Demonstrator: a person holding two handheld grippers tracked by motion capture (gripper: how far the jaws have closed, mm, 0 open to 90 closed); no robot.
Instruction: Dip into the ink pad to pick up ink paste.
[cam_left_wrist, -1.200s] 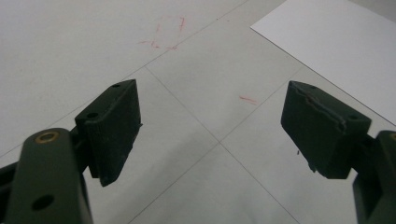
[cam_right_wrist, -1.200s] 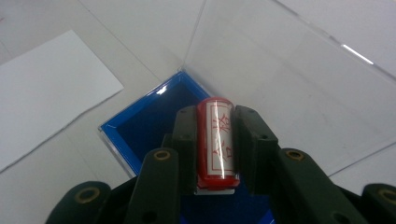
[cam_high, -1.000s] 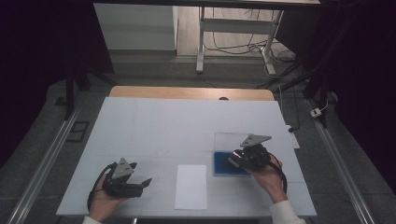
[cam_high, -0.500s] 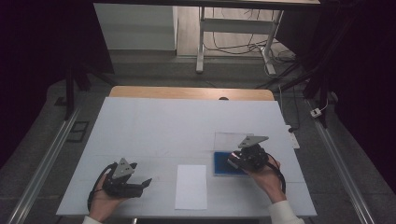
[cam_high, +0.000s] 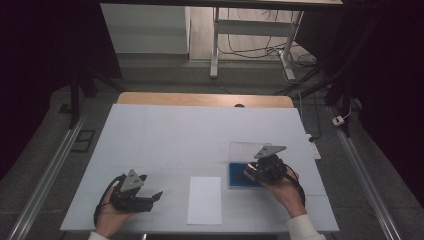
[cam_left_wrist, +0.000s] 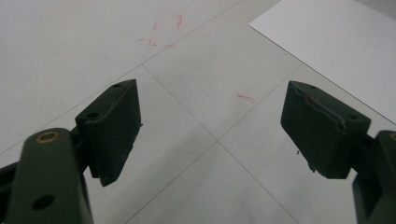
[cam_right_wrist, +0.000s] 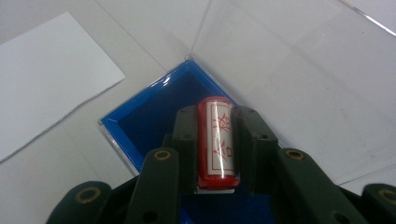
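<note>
clearly, a red cylinder (cam_right_wrist: 218, 140) with a white label is clamped between the jaws of the right gripper (cam_right_wrist: 215, 144), its long axis running along the jaws and pointing away from the camera. it hangs over a blue tray (cam_right_wrist: 140, 126) whose clear lid (cam_right_wrist: 299, 70) lies open on the white table (cam_high: 165, 135). the right hand (cam_high: 282, 187) reaches in from the near edge. the left gripper (cam_high: 134, 192), jaws wide apart and empty, rests low in the left hand (cam_high: 110, 217), beside a white paper sheet (cam_high: 205, 199).
</note>
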